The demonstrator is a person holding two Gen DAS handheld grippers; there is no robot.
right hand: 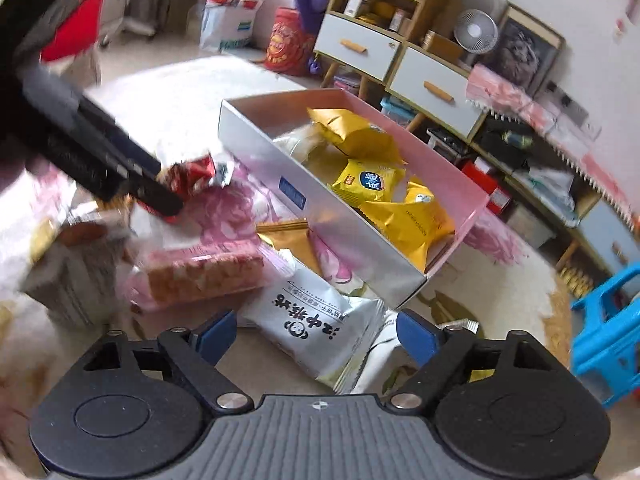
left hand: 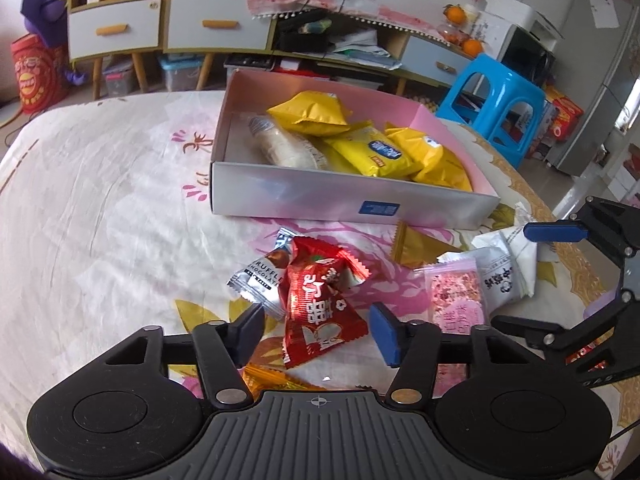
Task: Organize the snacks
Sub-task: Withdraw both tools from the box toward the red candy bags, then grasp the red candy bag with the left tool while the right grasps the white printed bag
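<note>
A silver box (left hand: 340, 200) with a pink inside holds several yellow packets (left hand: 372, 152) and a pale roll. In front of it a red candy packet (left hand: 320, 312) lies on the flowered cloth between the fingers of my left gripper (left hand: 316, 332); a small gap shows on each side, so it is open. In the right wrist view my right gripper (right hand: 316, 336) straddles a white packet with black print (right hand: 316, 320), pads apart from it, open. The same gripper (left hand: 512, 276) shows at the right of the left wrist view. The box (right hand: 340, 232) lies beyond it.
Loose snacks lie around: a silver truffle chocolate packet (left hand: 260, 276), a gold packet (left hand: 416, 248), a pink wafer packet (right hand: 204, 272). A blue plastic stool (left hand: 500, 100) stands beside the table's far right edge. Drawer cabinets (left hand: 160, 24) line the wall behind.
</note>
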